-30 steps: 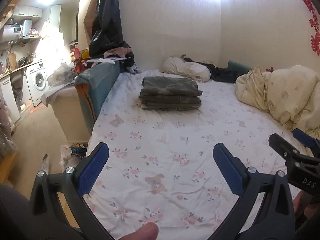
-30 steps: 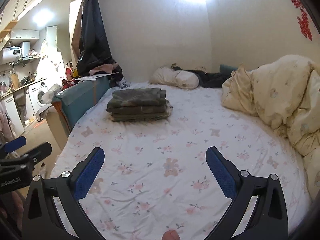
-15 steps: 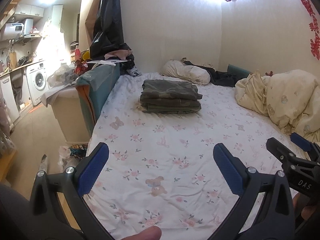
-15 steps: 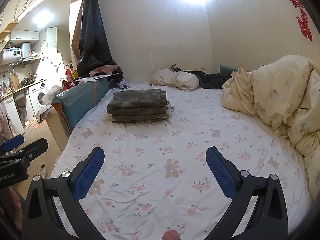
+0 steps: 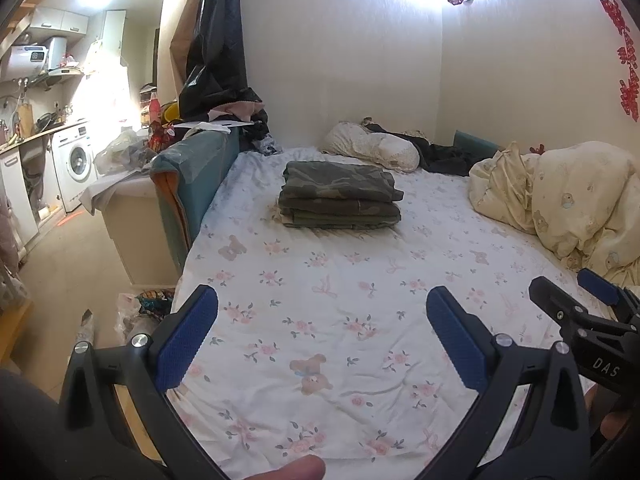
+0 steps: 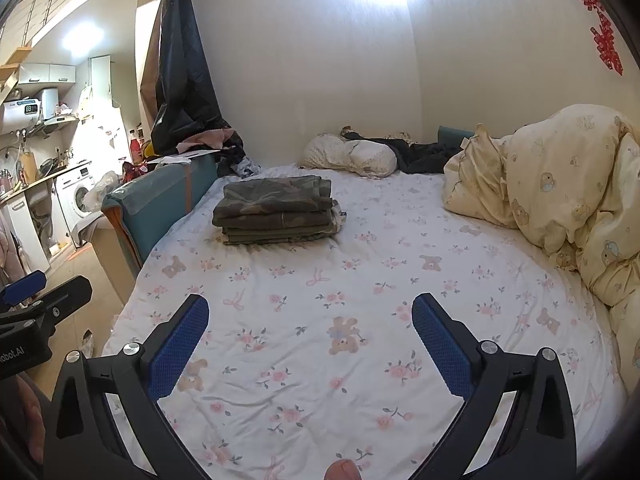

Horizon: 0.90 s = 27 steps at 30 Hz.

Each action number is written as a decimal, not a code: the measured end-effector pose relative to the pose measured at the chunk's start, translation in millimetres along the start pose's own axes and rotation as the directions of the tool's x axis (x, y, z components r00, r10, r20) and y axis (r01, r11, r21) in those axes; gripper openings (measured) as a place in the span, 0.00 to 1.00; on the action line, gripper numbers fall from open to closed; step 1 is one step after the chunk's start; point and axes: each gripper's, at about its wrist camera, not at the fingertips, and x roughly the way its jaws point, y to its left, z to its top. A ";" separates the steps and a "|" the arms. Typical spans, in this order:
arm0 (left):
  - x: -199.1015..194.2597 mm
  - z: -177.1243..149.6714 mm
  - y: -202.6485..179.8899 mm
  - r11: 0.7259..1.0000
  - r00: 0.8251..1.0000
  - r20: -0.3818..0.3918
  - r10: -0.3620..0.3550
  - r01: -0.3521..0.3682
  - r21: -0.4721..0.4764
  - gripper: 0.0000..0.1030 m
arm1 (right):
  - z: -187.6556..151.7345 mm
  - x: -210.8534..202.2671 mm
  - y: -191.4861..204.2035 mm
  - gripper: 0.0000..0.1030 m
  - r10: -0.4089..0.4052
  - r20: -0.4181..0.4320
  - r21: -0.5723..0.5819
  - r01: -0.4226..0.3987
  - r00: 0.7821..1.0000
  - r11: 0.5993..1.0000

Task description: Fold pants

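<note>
A stack of folded olive and camouflage pants (image 5: 340,194) lies on the flowered bed sheet (image 5: 320,280) toward the far left of the bed; it also shows in the right wrist view (image 6: 276,210). My left gripper (image 5: 322,312) is open and empty, held over the near part of the bed, well short of the stack. My right gripper (image 6: 310,320) is open and empty, also over the near sheet. The right gripper shows at the right edge of the left wrist view (image 5: 576,300).
A cream duvet (image 6: 560,196) is bunched along the right side. A pillow (image 5: 372,146) and dark clothes (image 6: 416,152) lie at the head by the wall. A teal bed side panel (image 5: 192,172) and a cluttered cabinet stand left, with floor and washing machine (image 5: 78,160) beyond.
Both grippers have drawn back slightly and tilted; the folded stack sits a little farther off in both views. The jaws stay open.
</note>
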 end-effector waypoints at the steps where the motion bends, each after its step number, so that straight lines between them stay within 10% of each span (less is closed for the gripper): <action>1: 0.1 -0.2 -0.3 1.000 1.000 0.000 0.000 0.000 0.003 1.00 | 0.0 -0.1 0.1 1.00 0.000 0.000 0.000 0.000 1.000 1.000; 27: -2.4 -2.4 2.9 1.000 1.000 -0.011 -0.005 0.005 0.003 1.00 | -0.2 -1.8 6.2 1.00 0.009 0.005 -0.005 -0.009 1.000 1.000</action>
